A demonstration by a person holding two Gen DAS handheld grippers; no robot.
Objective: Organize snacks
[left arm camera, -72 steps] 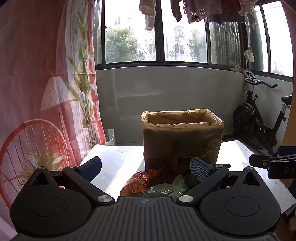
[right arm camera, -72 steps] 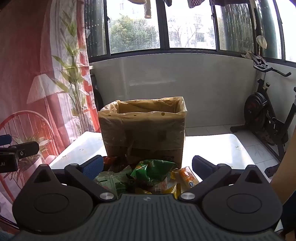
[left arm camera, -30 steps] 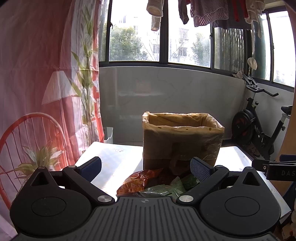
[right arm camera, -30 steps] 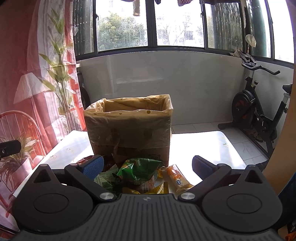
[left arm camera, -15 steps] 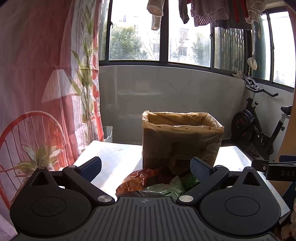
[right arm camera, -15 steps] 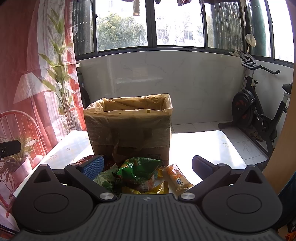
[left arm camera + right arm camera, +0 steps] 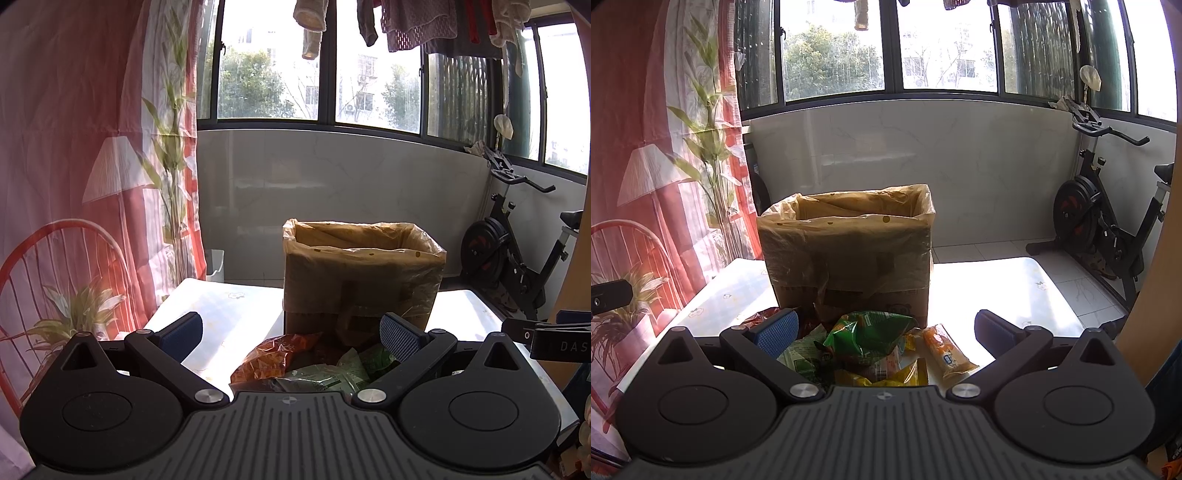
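2 handheld grippers, left gripper (image 7: 290,334) and right gripper (image 7: 886,332), hover with jaws spread wide and empty above a heap of snack packets on the white table (image 7: 1015,280). Nearest the right lie a green chip bag (image 7: 870,328) and an orange wrapped bar (image 7: 945,350); a red-orange packet (image 7: 275,356) sits by the left. Light, crinkly and slippery, they look best pinched at a sealed edge. Beyond stands the plastic-lined cardboard box (image 7: 849,254).

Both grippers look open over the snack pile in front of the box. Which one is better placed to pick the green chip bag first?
Probably the right gripper: the green chip bag sits centred between its open fingers. In the left gripper view, the orange-red bag lies centred instead.
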